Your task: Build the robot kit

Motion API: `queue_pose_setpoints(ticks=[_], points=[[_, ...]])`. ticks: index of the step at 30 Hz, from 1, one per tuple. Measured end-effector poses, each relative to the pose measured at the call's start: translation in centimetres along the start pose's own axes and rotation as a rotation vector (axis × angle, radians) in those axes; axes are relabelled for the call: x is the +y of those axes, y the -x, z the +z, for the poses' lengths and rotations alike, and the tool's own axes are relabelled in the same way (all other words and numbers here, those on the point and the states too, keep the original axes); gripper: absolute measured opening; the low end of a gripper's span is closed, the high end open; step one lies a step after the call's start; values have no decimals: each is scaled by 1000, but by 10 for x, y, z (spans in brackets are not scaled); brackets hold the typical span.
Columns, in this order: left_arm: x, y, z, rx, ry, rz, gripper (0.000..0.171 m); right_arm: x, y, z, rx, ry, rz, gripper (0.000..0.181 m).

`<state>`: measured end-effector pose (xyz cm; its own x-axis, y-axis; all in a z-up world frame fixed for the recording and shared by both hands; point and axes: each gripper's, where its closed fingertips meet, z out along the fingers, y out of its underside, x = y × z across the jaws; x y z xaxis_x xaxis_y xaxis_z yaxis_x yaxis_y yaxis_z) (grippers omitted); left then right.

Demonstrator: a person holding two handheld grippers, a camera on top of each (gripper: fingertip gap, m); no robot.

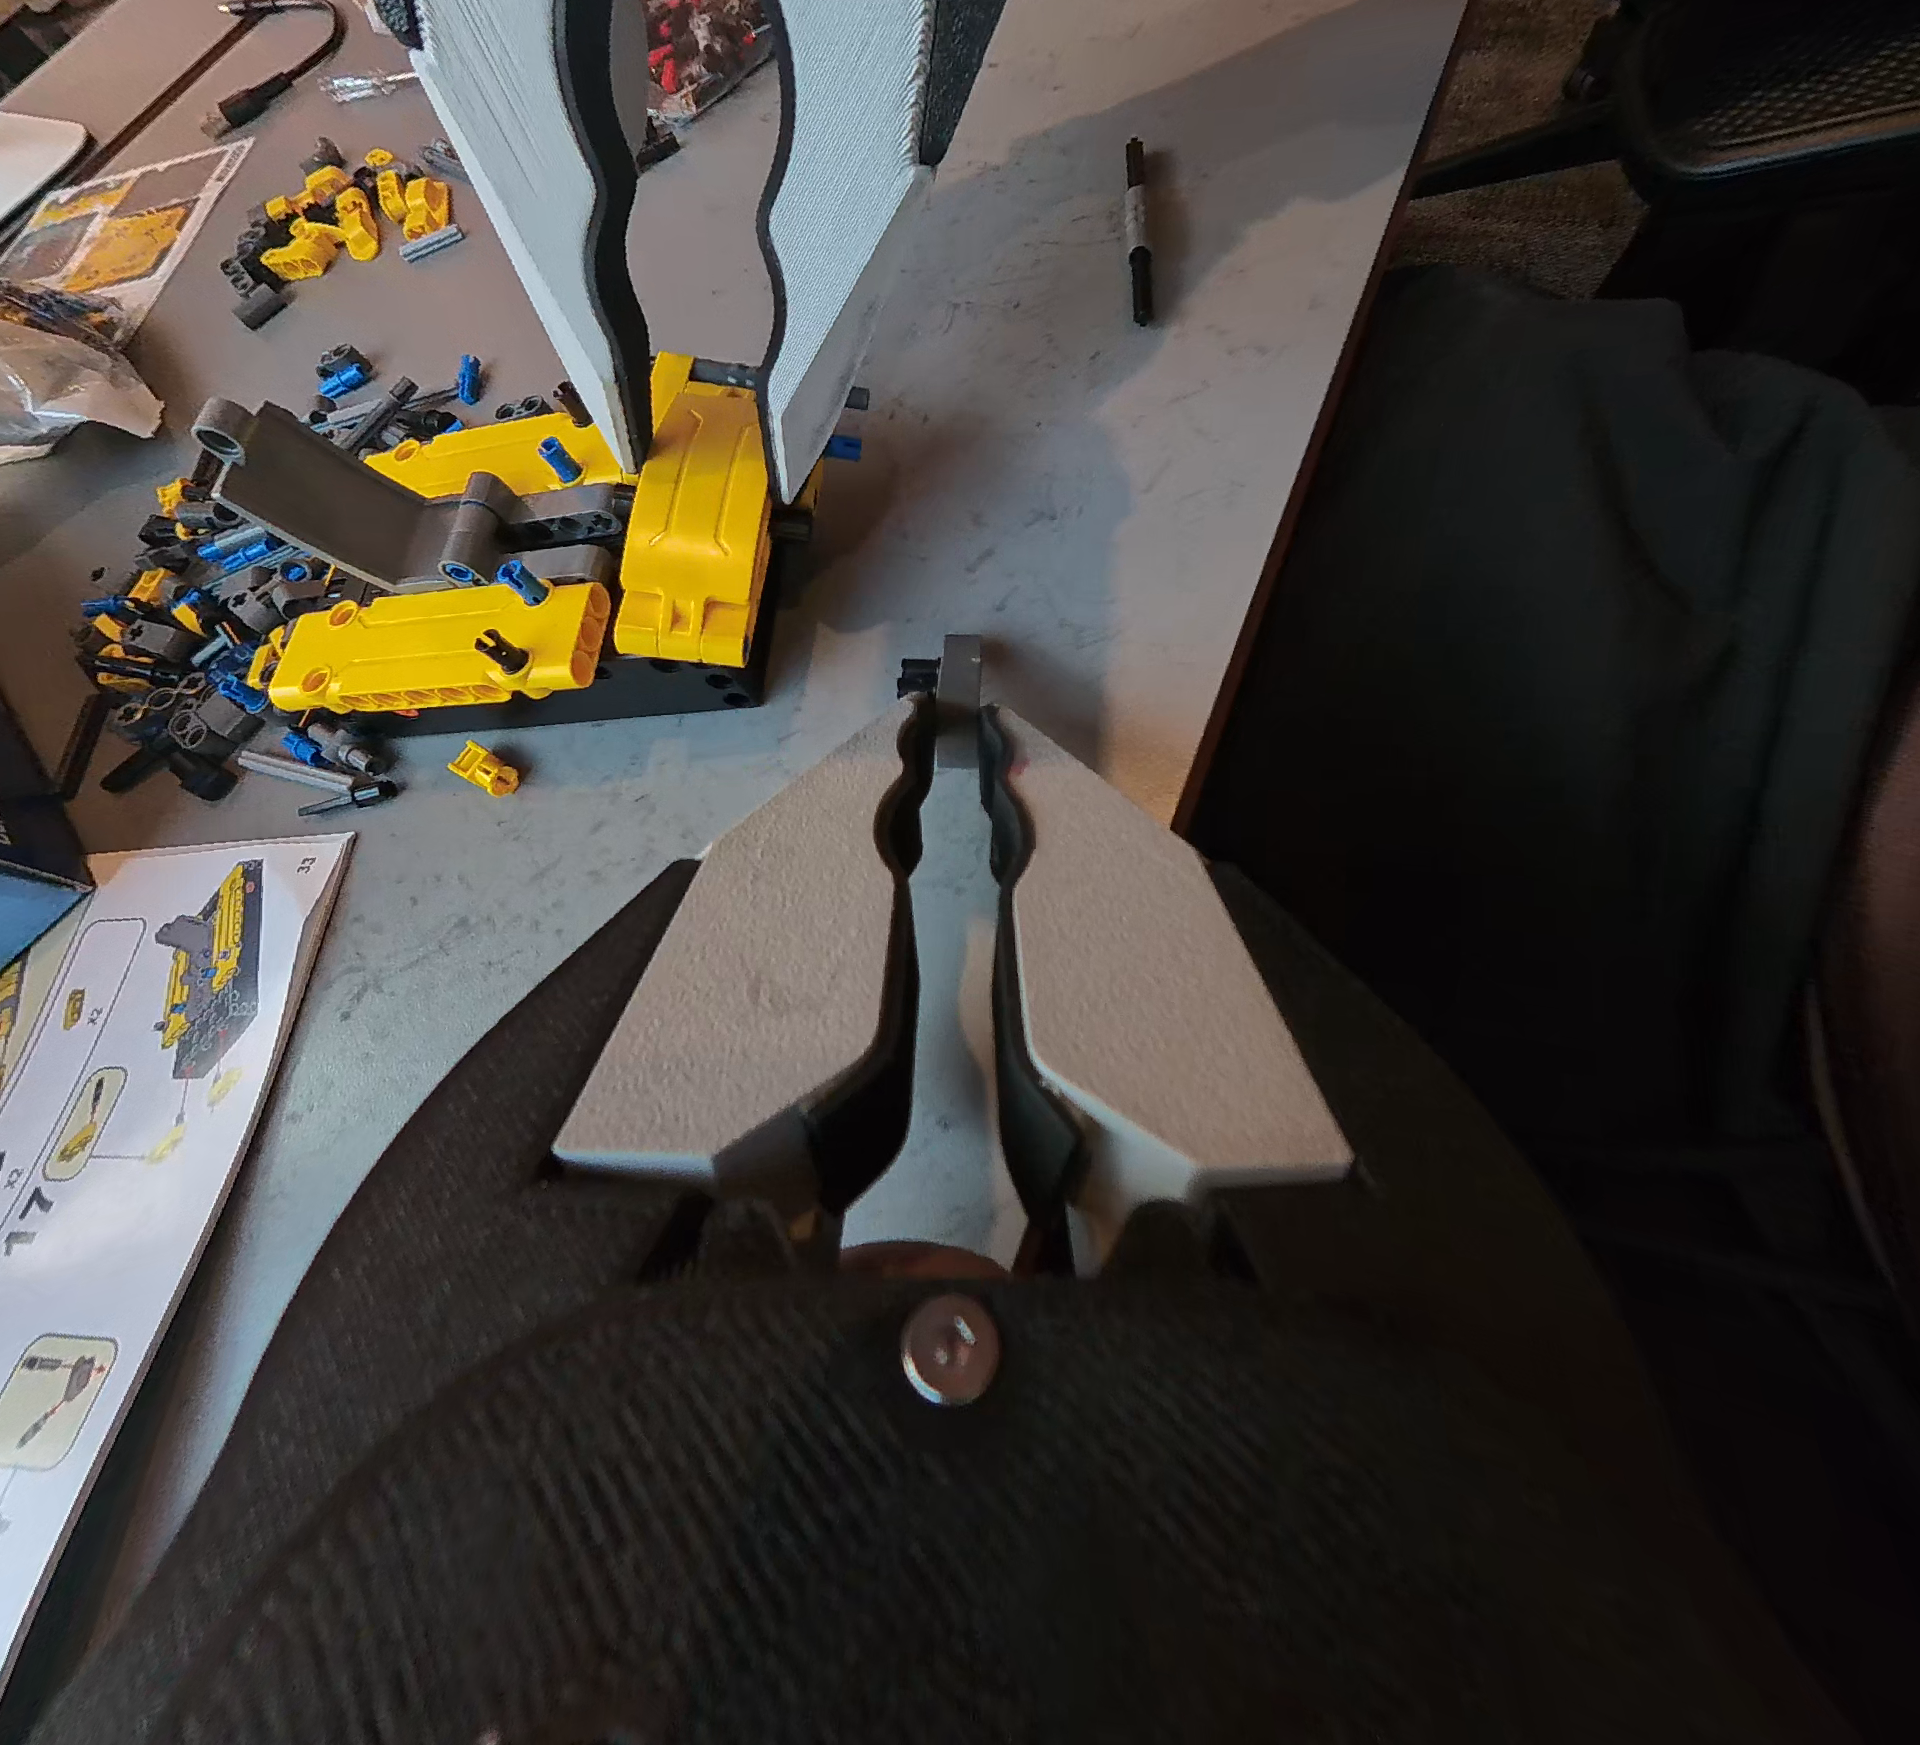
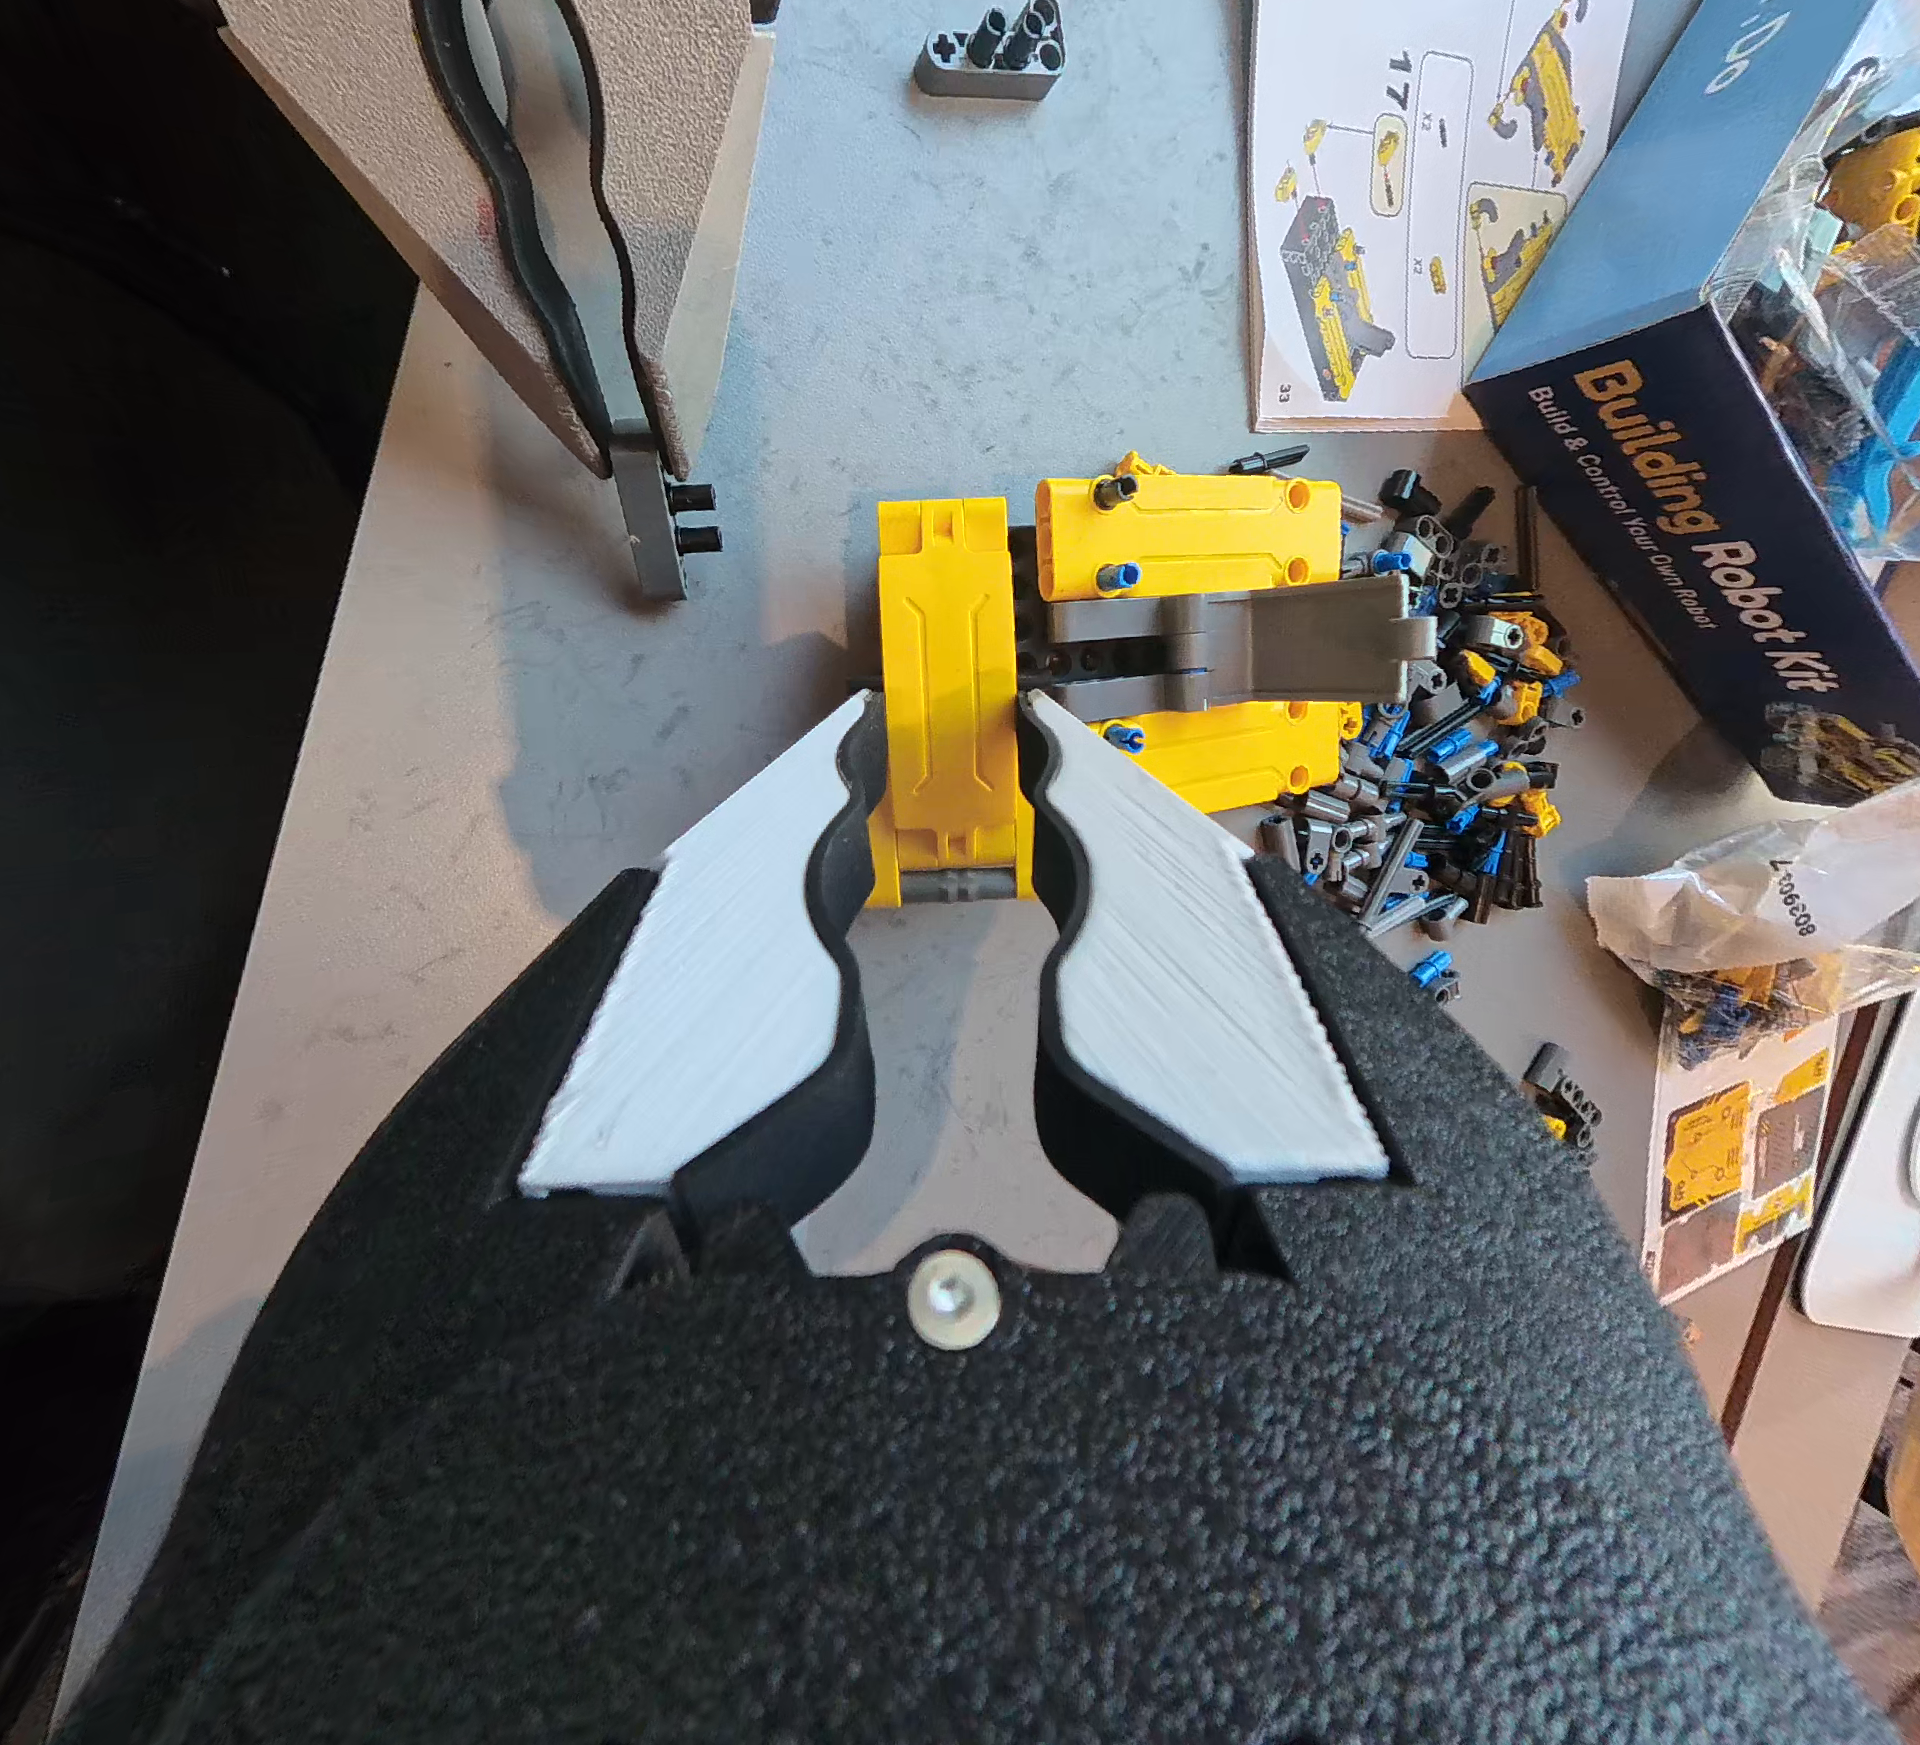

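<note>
While each gripper clamps a part, a slip is the main worry.
At lower centre of the left wrist view the left gripper (image 1: 954, 708) is nearly closed, pinching a grey beam (image 1: 957, 693) with black pins by its end, near the table (image 1: 1091, 469) edge; held so shallowly, I judge it could twist out and drop off that edge. Left of it in that view, at centre of the right wrist view, the right gripper (image 2: 943, 708) is part open, its tips against the sides of the yellow block (image 2: 943, 687) of the model (image 2: 1184, 615); squeezing off-centre might tip the model or pop panels loose. Loose pieces (image 2: 1444, 791) crowd the model's right side and could scatter. A booklet (image 2: 1423, 137) and blue box (image 2: 1683, 469) lie upper right, another beam (image 2: 992, 56) at upper centre. Grey, scuffed tabletop; dark chair beyond.
</note>
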<state>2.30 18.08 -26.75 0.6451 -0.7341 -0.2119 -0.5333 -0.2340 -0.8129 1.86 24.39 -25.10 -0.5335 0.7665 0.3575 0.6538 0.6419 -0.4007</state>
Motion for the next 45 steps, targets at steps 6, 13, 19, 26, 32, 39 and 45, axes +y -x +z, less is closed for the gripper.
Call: queue_pose_setpoints(ticks=[6,13,19,26,32,39,45], points=[[0,0,0,1,2,3,4,-3,5,-2,-29,-21,6,24],[-1,-15,-4,59,-26,77,4,-3,45,-9,-286,-52,80,24],[-1,-32,-11,107,-77,57,4,2,60,3,-408,-27,152,24],[-6,-26,-15,77,-166,-49,5,-3,45,-9,-258,-73,146,42],[-15,-19,-20,65,-210,-341,5,-40,67,-45,31,-283,127,27],[-27,-24,-26,158,-256,-625,5,-52,81,-46,532,-142,-28,19],[-37,-39,-33,224,-256,-649,5,-58,80,-46,632,-142,-40,18]])
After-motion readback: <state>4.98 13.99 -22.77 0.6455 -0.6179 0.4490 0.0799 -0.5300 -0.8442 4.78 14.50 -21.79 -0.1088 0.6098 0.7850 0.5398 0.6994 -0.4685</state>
